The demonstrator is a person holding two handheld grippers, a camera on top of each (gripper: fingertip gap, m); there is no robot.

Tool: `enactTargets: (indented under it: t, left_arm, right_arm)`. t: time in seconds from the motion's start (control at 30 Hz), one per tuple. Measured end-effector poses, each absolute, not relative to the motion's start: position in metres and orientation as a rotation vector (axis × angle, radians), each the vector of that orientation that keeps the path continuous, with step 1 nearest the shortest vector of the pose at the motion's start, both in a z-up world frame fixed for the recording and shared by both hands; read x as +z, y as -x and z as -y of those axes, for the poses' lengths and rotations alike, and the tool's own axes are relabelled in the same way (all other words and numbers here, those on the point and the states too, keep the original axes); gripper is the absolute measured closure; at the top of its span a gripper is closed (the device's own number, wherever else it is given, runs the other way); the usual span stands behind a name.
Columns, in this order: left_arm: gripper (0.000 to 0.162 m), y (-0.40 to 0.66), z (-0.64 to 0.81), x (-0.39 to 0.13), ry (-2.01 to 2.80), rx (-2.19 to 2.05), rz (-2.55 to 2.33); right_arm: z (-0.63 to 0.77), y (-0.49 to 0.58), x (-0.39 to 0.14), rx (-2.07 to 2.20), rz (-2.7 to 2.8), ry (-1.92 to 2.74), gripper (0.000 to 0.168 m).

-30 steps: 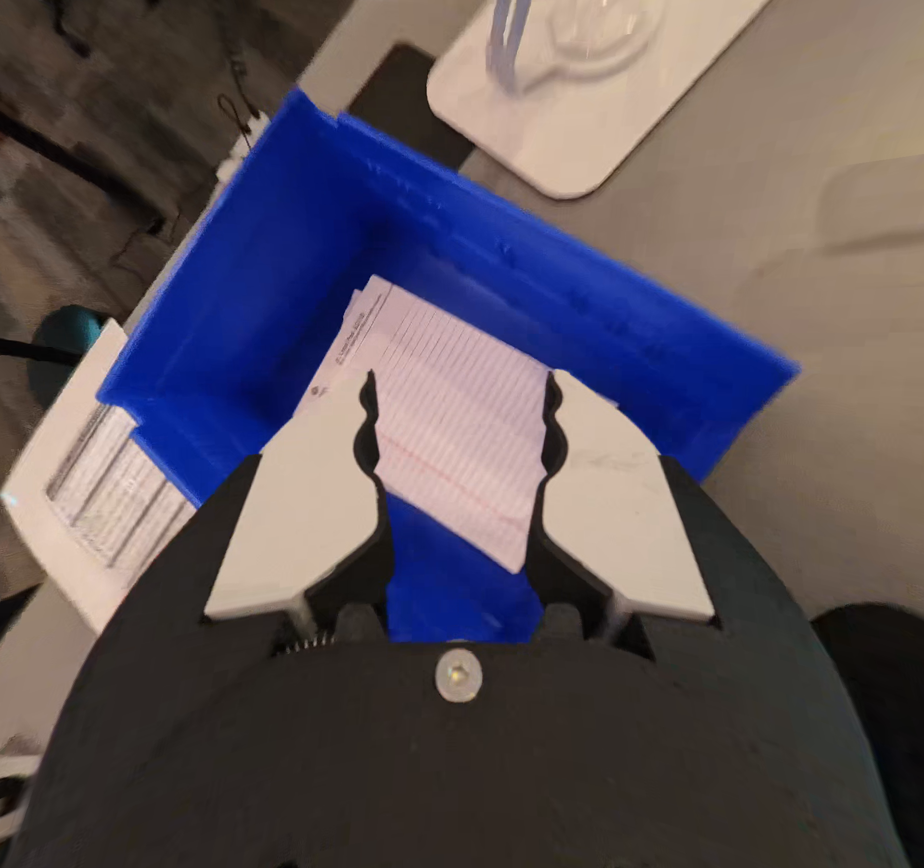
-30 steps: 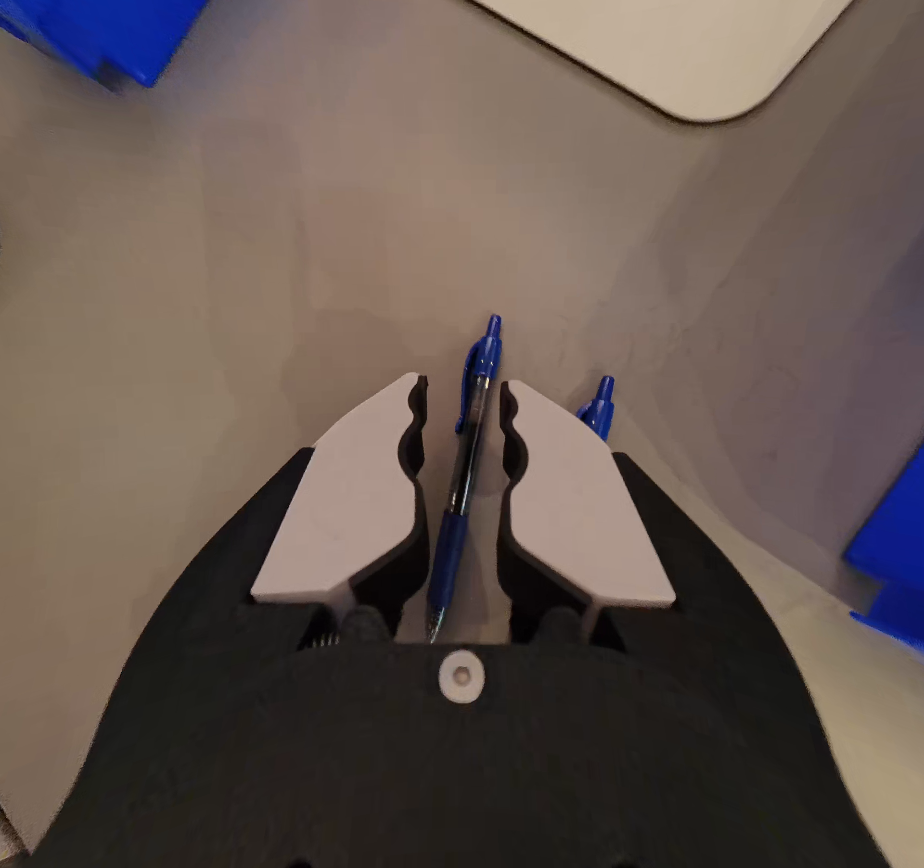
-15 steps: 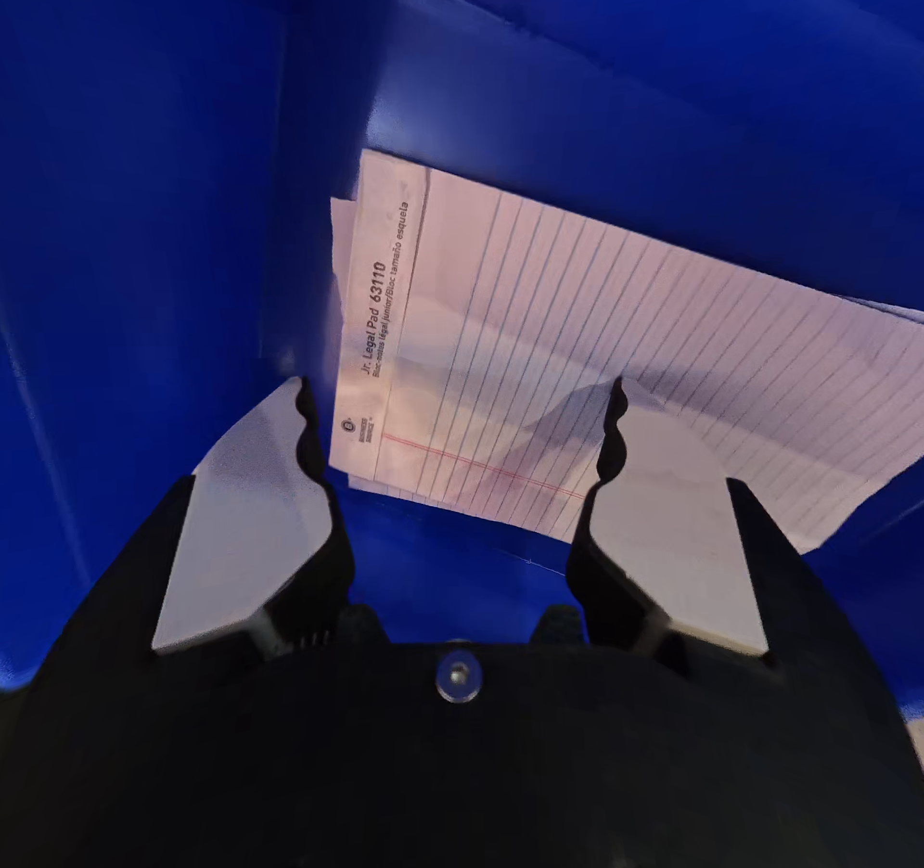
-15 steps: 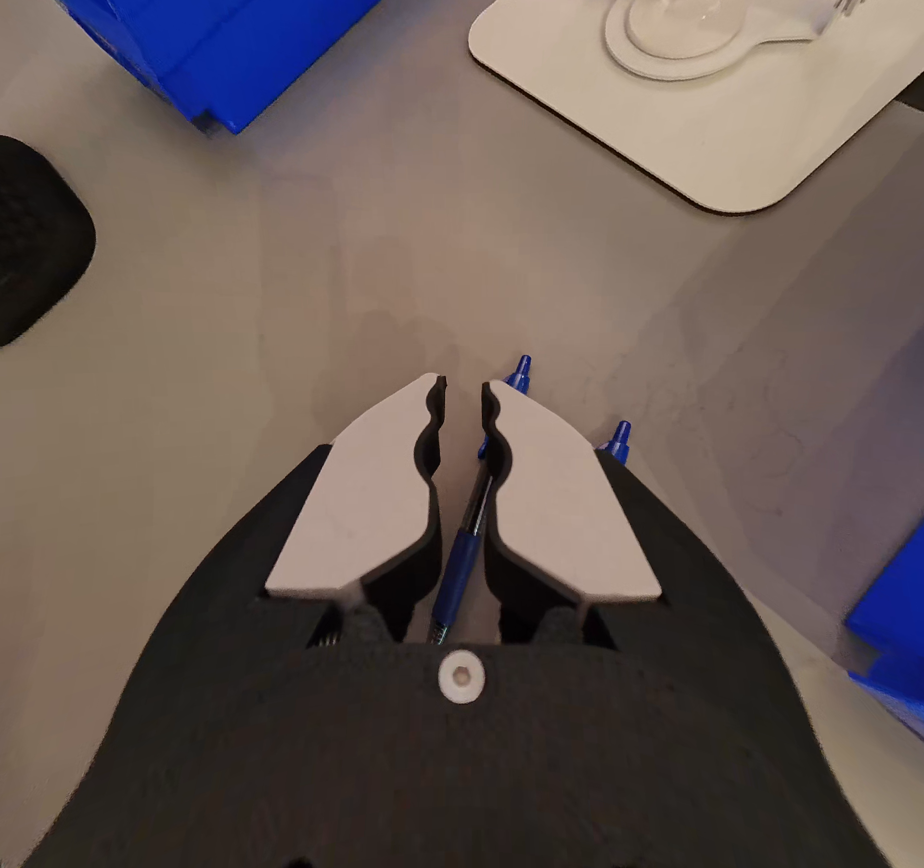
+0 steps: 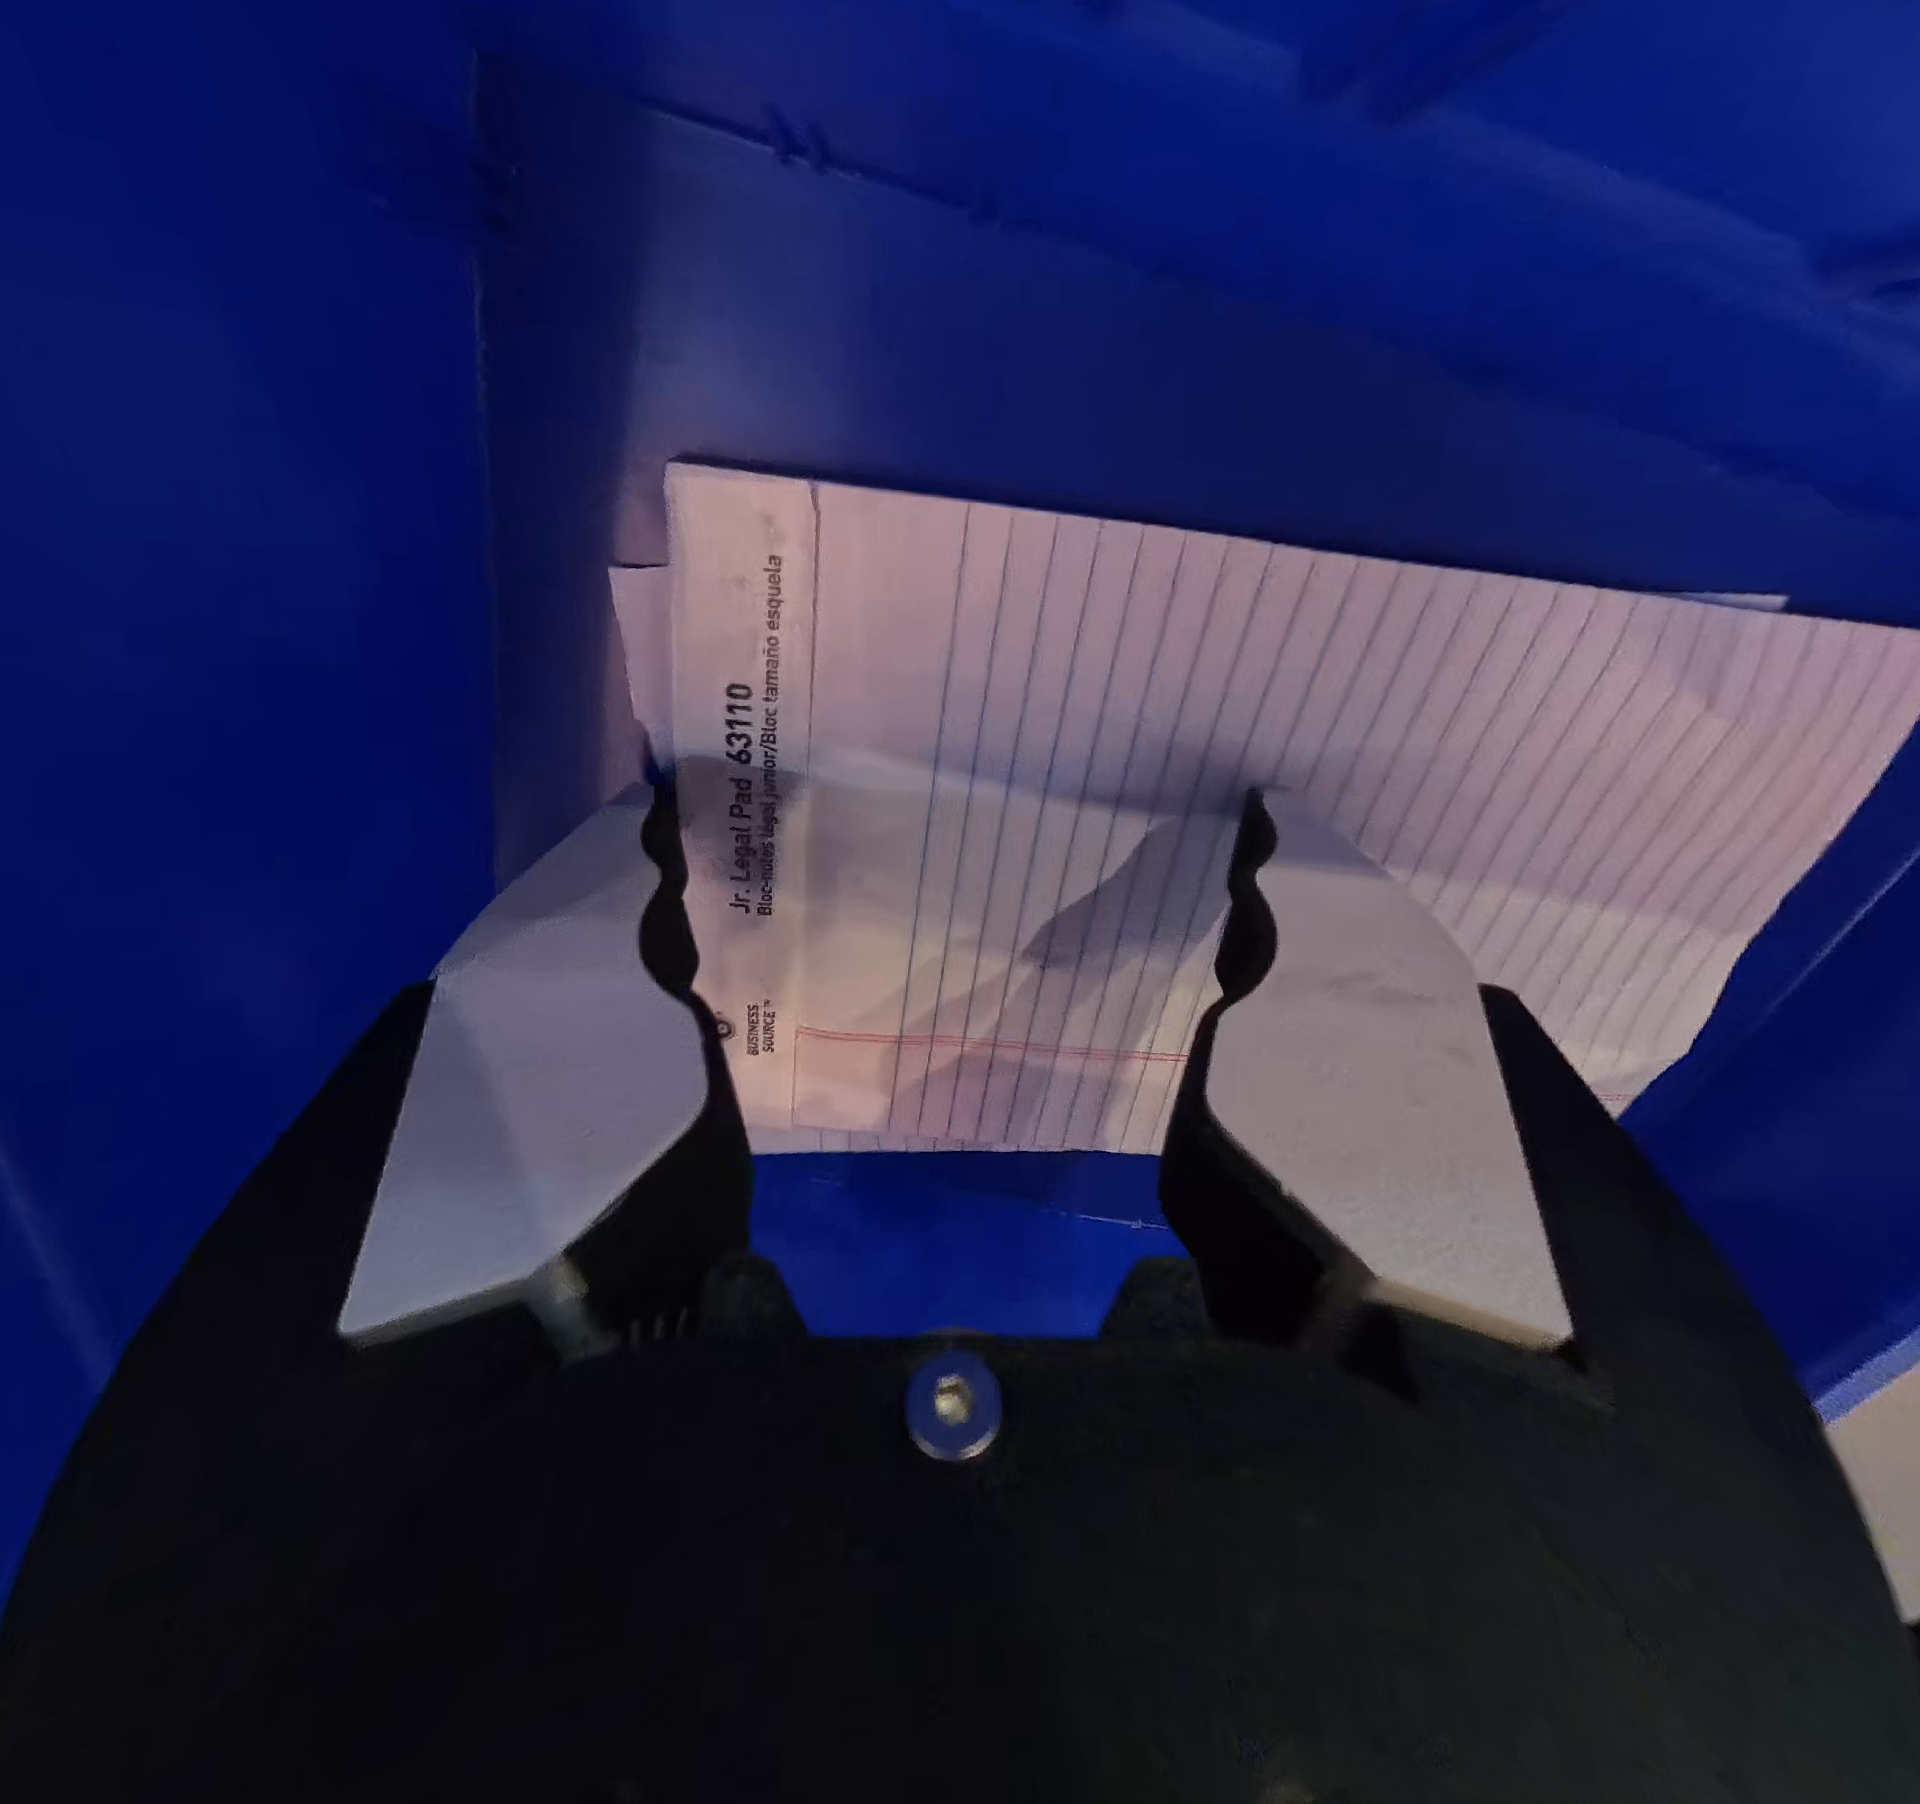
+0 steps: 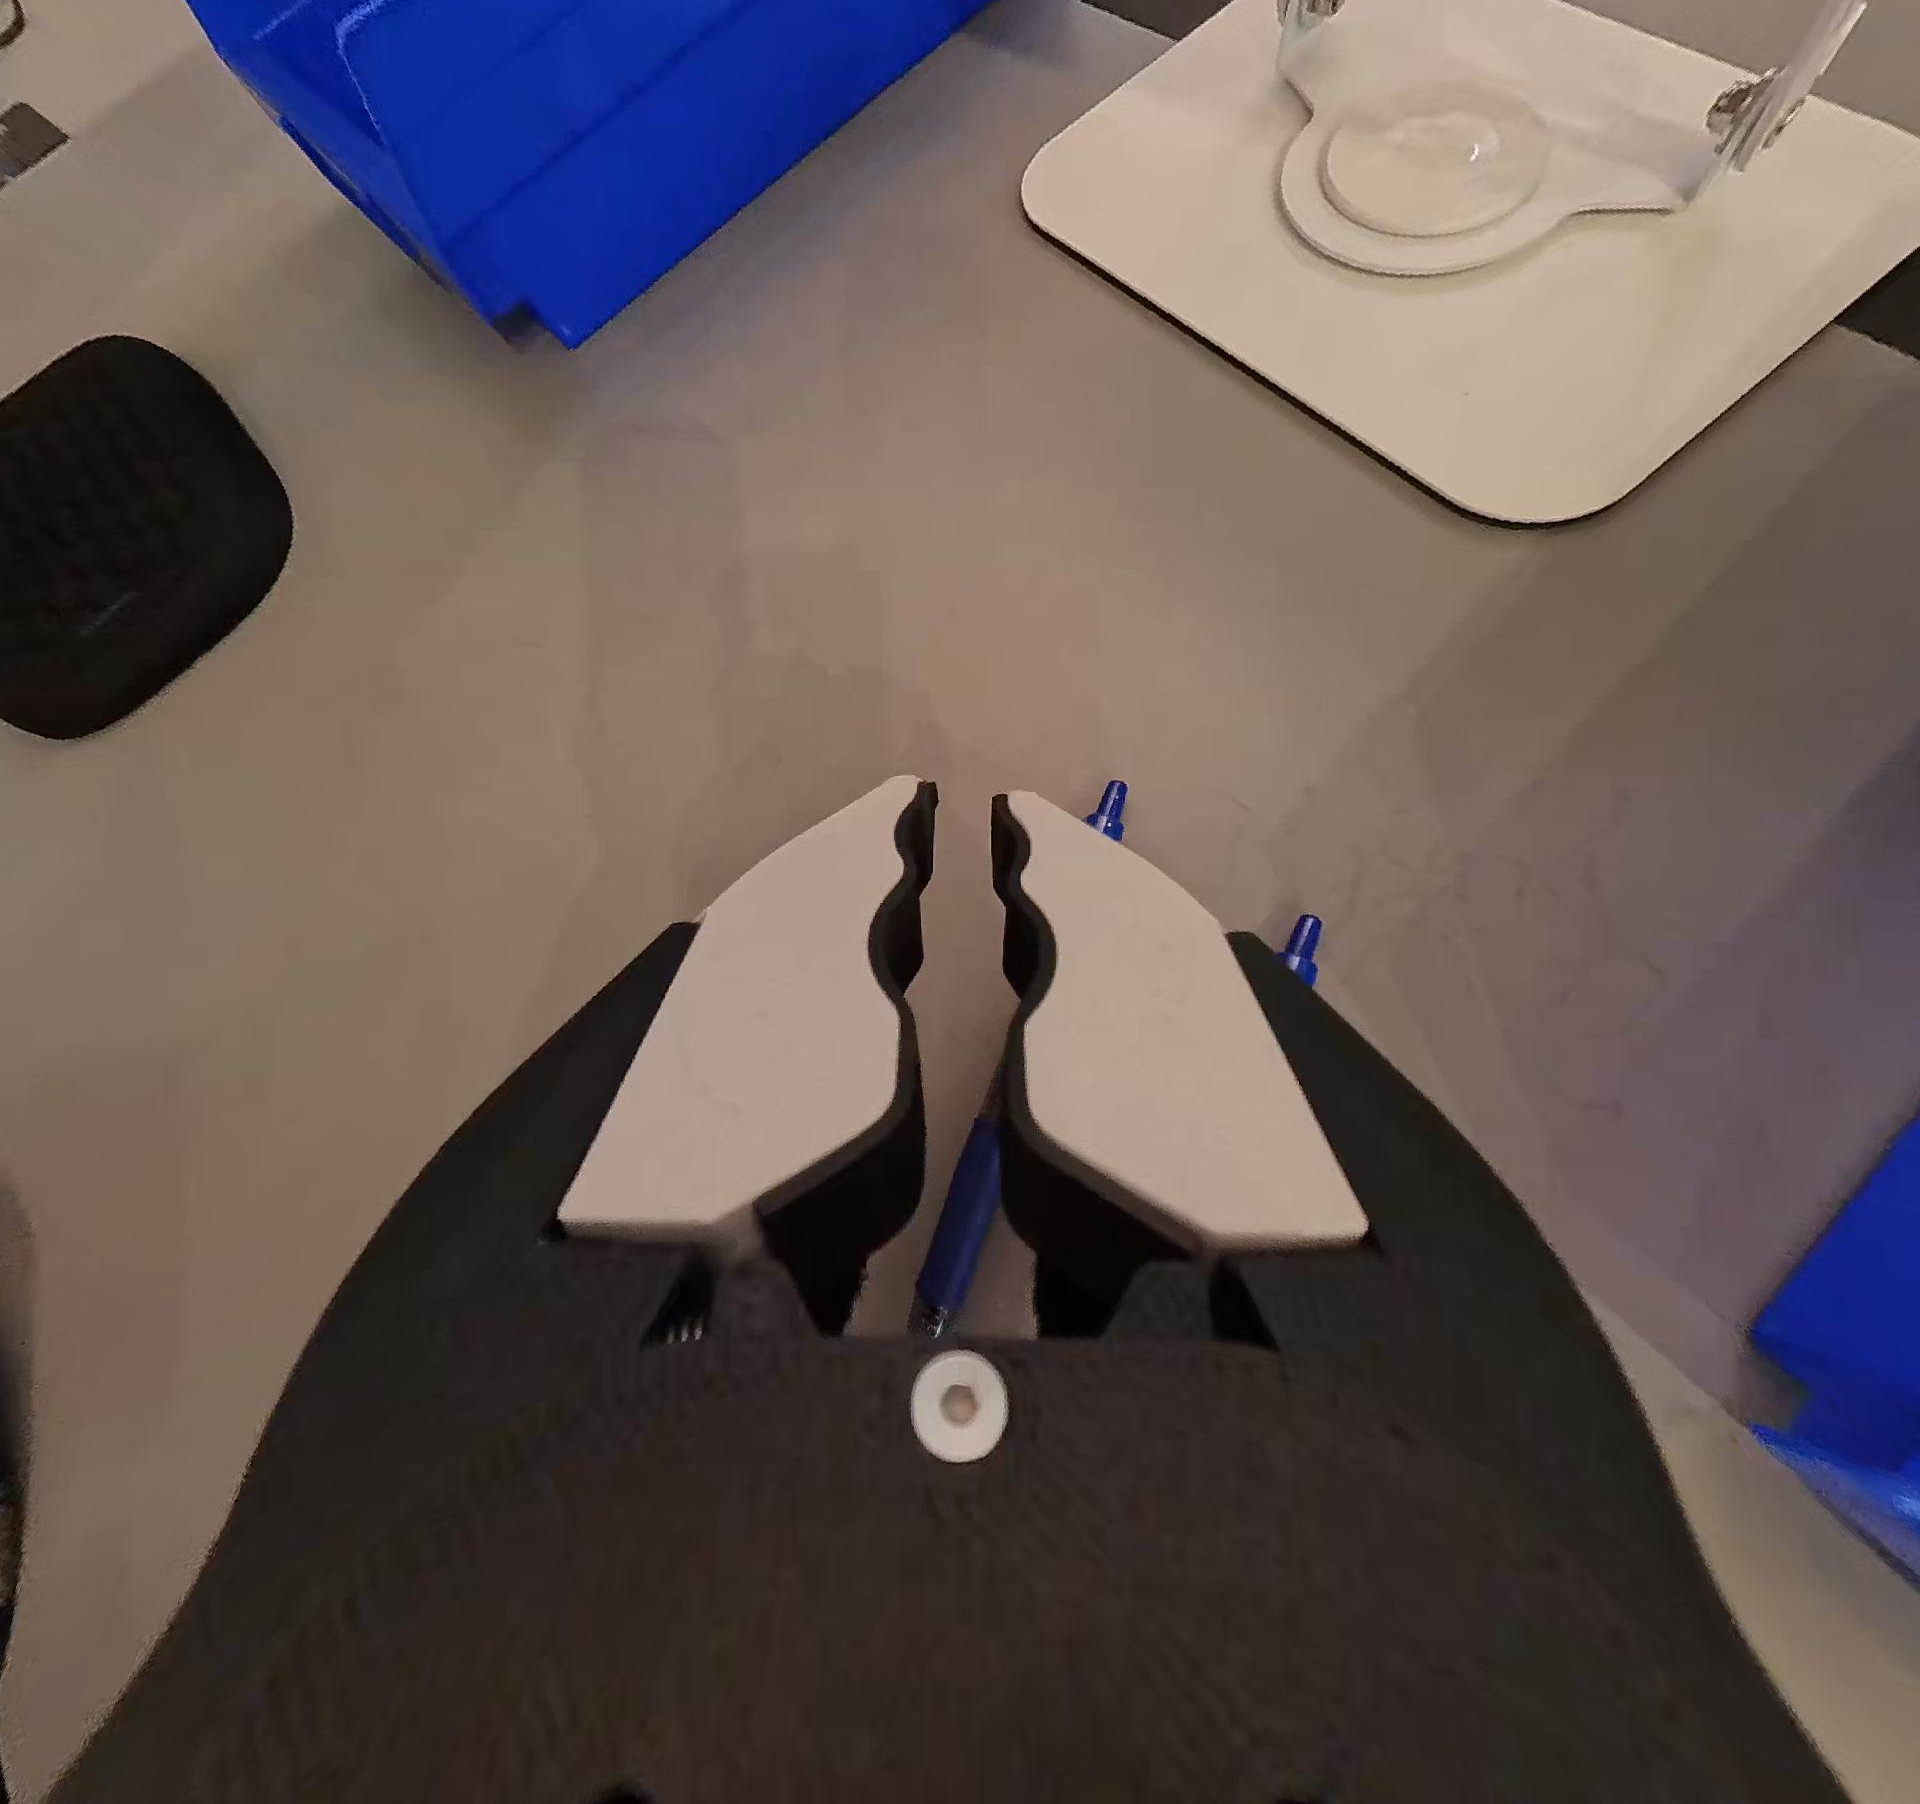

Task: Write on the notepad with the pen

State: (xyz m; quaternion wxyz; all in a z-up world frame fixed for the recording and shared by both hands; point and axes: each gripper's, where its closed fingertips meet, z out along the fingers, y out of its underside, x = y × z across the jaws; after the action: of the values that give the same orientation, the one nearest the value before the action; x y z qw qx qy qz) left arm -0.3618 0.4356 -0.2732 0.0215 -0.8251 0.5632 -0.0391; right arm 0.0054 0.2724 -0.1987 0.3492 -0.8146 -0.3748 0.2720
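Note:
My left gripper [image 5: 953, 798] is open inside a blue bin [image 5: 312, 404], its fingers spread just above the near edge of a white lined notepad [image 5: 1351, 715] that lies on the bin floor against the far wall. A loose sheet sticks out under the pad. My right gripper [image 6: 964, 804] is closed narrowly on a blue pen [image 6: 961, 1214]. The pen runs slantwise between the fingers, and its cap end shows past the right finger [image 6: 1143, 1027]. The pen's middle is hidden.
A second blue pen [image 6: 1299, 944] lies on the grey table [image 6: 727, 611] to the right of the right gripper. A white stand base [image 6: 1507, 352] is at the back right. The blue bin [image 6: 623, 92] is at the back left, a black textured object [image 6: 114, 528] is at the left, and another blue bin [image 6: 1849, 1339] is at the right edge. Some 40 cm of space lies between my two pairs of fingers. About 30 cm separates my left fingertips from the black textured object [image 6: 114, 528].
My left gripper has gone down into the bin, opened wider and come close over the notepad. My right gripper has closed around the pen, and its view now takes in more of the far table.

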Motion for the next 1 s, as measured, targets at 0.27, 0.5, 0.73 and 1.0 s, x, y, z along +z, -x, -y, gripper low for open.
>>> enactTargets:
  t: [0.27,0.5,0.73,1.0]
  left_arm:
    - [0.089,0.363,-0.447,-0.269,2.588,-0.121,-1.608]
    - [0.113,0.365,-0.456,-0.266,2.557,-0.066,-1.628]
    - [0.123,0.367,-0.46,-0.265,2.54,-0.009,-1.666]
    - [0.129,0.368,-0.462,-0.262,2.498,0.043,-1.677]
  right_arm:
    - [-0.273,-0.006,-0.2,0.695,0.974,2.113,0.159]
    - [-0.275,-0.008,-0.203,0.674,0.981,2.118,0.158]
    - [-0.275,-0.008,-0.201,0.665,0.982,2.11,0.158]
    - [-0.276,-0.009,-0.201,0.66,0.98,2.109,0.158]
